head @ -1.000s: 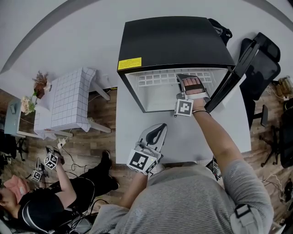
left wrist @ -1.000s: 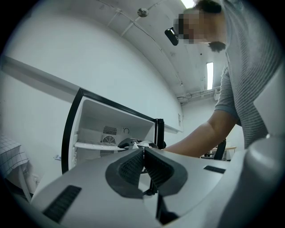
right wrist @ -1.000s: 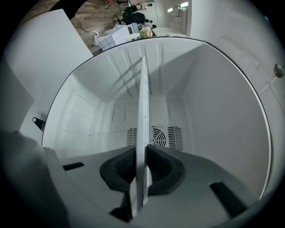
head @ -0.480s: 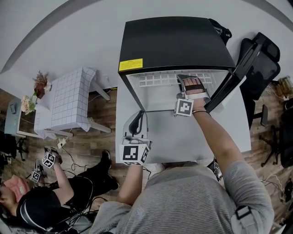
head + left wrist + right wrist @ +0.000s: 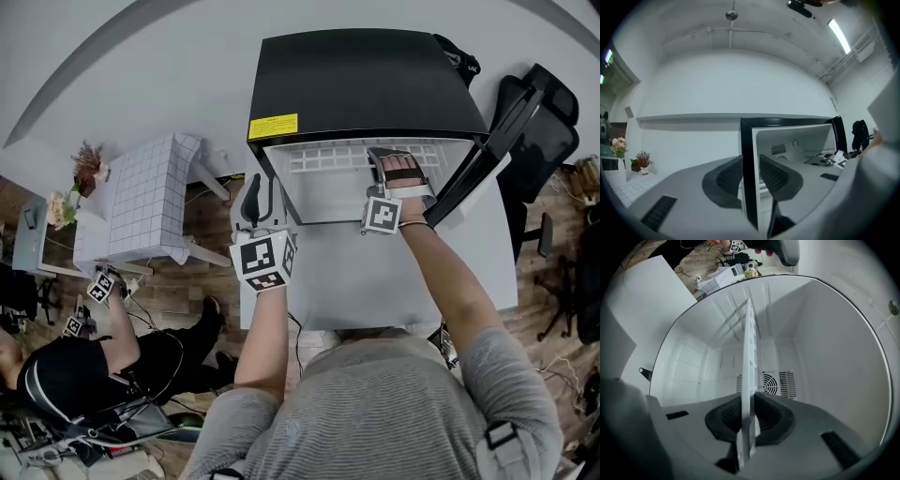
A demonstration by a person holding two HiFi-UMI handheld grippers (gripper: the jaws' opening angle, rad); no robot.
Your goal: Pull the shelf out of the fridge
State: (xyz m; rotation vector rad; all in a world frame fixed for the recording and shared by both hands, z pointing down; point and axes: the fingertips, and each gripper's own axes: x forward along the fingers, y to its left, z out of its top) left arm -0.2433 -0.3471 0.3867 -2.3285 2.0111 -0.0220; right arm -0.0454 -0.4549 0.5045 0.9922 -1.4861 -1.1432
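The black mini fridge [image 5: 366, 80] stands open on a white table [image 5: 375, 281]. Its white grid shelf [image 5: 328, 159] lies inside, and appears edge-on in the right gripper view [image 5: 750, 376]. My right gripper [image 5: 394, 161] reaches into the fridge and is shut on the shelf's front edge, pads either side [image 5: 749, 420]. My left gripper [image 5: 251, 187] is at the fridge's left front corner. Its jaws are opening and straddle the black edge of the left wall [image 5: 747, 187]; the pads [image 5: 729, 173] stand close to it, and pressing does not show.
The fridge door [image 5: 478, 169] hangs open at the right, with a black office chair [image 5: 539, 122] behind it. A small white tiled table [image 5: 141, 202] stands at the left. A person in black [image 5: 75, 394] sits on the floor at lower left.
My left gripper has moved from the table's front edge up and left to the fridge's left wall, and its jaws have opened. The right gripper has stayed on the shelf.
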